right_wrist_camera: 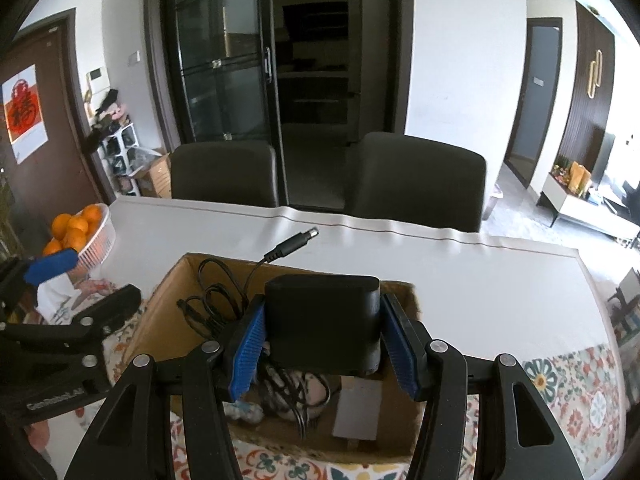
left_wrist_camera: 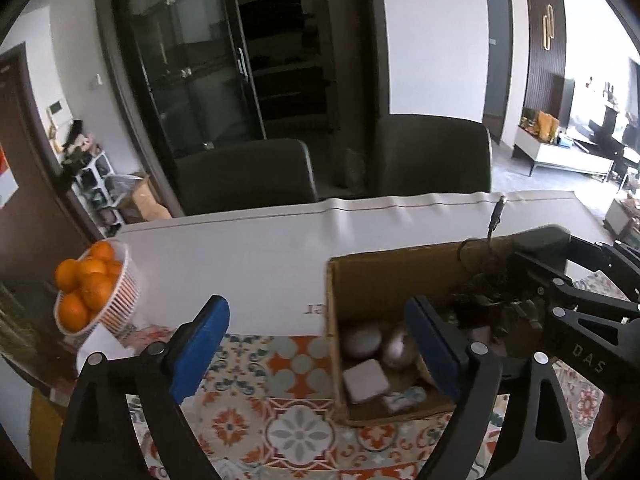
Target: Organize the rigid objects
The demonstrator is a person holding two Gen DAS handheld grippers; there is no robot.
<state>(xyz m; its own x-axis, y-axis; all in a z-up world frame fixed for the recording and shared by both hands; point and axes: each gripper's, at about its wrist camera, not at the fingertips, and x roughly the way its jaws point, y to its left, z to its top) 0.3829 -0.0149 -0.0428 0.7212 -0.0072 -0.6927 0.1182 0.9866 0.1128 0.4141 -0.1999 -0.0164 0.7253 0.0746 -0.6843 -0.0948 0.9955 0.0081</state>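
Right wrist view: right gripper [right_wrist_camera: 322, 344] is clamped on a black power brick [right_wrist_camera: 323, 322], blue pads [right_wrist_camera: 246, 354] pressing both sides, holding it over the open cardboard box [right_wrist_camera: 160, 320]. Its cable [right_wrist_camera: 218, 306] loops down into the box w/ the plug end [right_wrist_camera: 292, 245] sticking up past the far rim. Left gripper [left_wrist_camera: 316, 346] is wide apart, nothing in it, hovering over the patterned cloth [left_wrist_camera: 288, 420] just beside the box's left wall.

Inside the box: two roundish grey things [left_wrist_camera: 362, 340], a flat pale square [left_wrist_camera: 366, 380], something small and light-coloured [left_wrist_camera: 404, 398] near the front — can't tell what they are.

Best move, IMO: lower the brick straight down into the free patch before letting go, not from height. Watch that cable — the plug could snag on the rim, so tuck it in. Left gripper could steady the box wall if it slides.

Further out: white table [left_wrist_camera: 248, 248], basket of oranges [left_wrist_camera: 92, 288] at the left edge, well apart from the box.
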